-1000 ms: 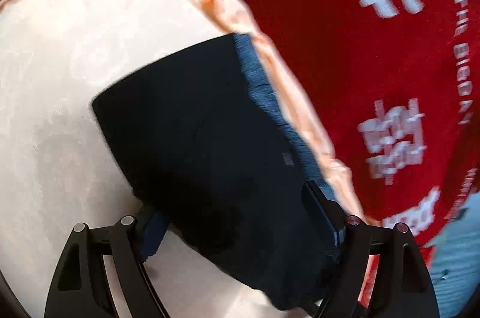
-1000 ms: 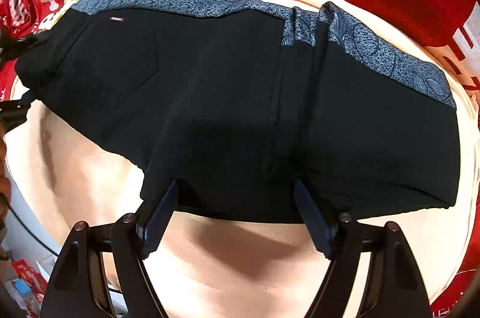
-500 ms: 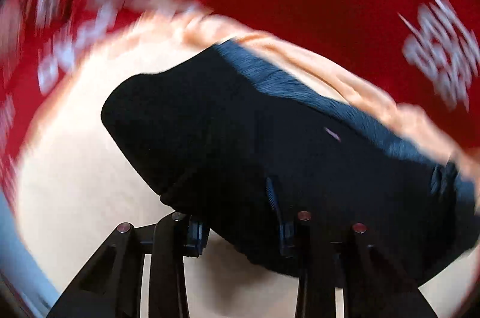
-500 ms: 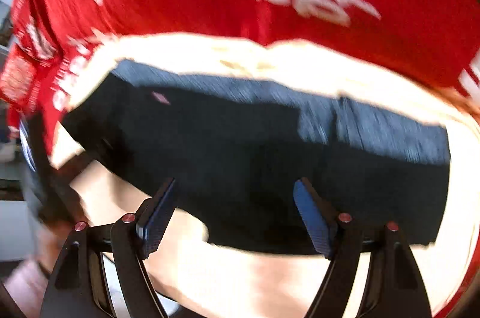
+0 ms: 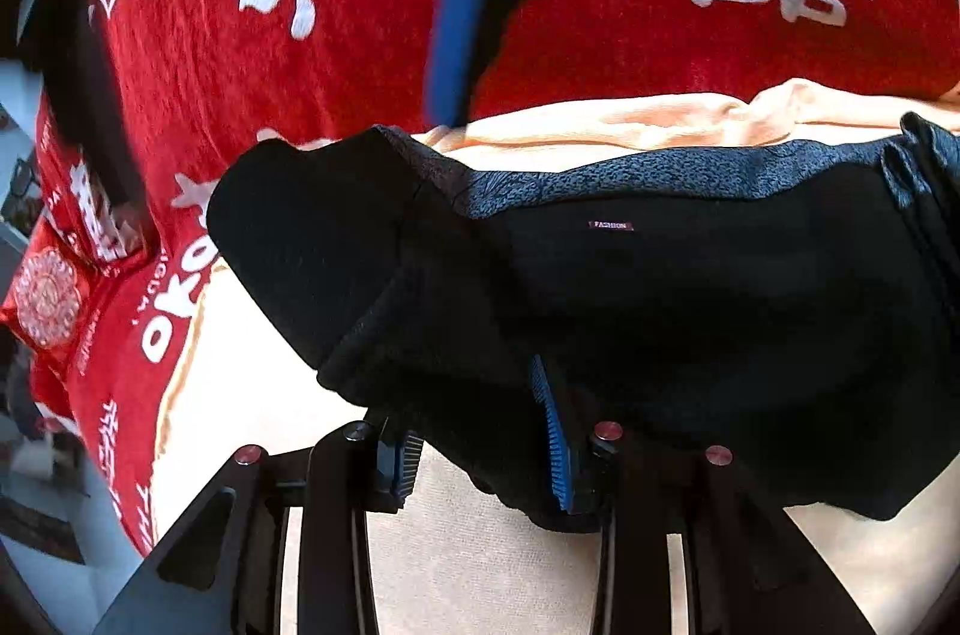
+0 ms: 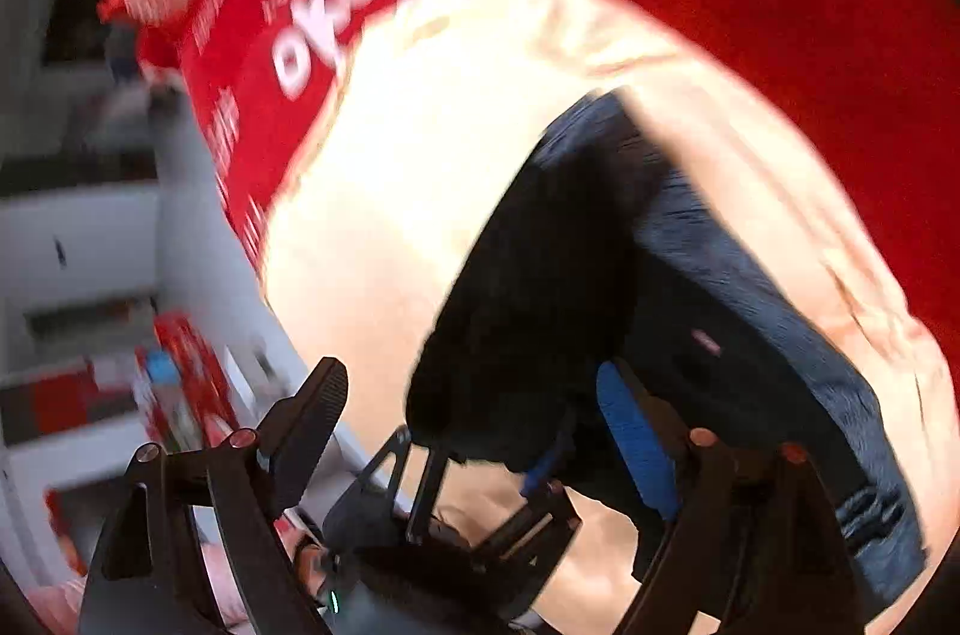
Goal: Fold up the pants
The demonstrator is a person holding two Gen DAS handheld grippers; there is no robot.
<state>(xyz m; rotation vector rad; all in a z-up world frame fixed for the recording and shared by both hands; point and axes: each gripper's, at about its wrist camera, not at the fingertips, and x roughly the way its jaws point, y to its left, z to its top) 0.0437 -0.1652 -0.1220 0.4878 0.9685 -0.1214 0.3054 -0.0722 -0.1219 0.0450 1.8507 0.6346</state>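
The black pants (image 5: pixel 690 311) with a blue-grey patterned waistband (image 5: pixel 660 176) lie on a cream cloth (image 5: pixel 480 545). My left gripper (image 5: pixel 480 449) is shut on a bunched black edge of the pants and holds it lifted. In the right wrist view the pants (image 6: pixel 540 287) show blurred, with the edge raised. My right gripper (image 6: pixel 474 443) is open, its blue pad beside the pants, and it holds nothing. The left gripper (image 6: pixel 480 503) shows below it, pinching the fabric.
A red cloth with white characters (image 5: pixel 270 35) lies under and around the cream cloth. The right gripper's blurred blue finger (image 5: pixel 456 23) crosses the top of the left wrist view. Grey shelving and red boxes (image 6: pixel 90 275) stand off the table's left edge.
The left gripper has closed on the pants' edge and lifted it. The right gripper has swung away to the left, staying open. Both views have turned sharply.
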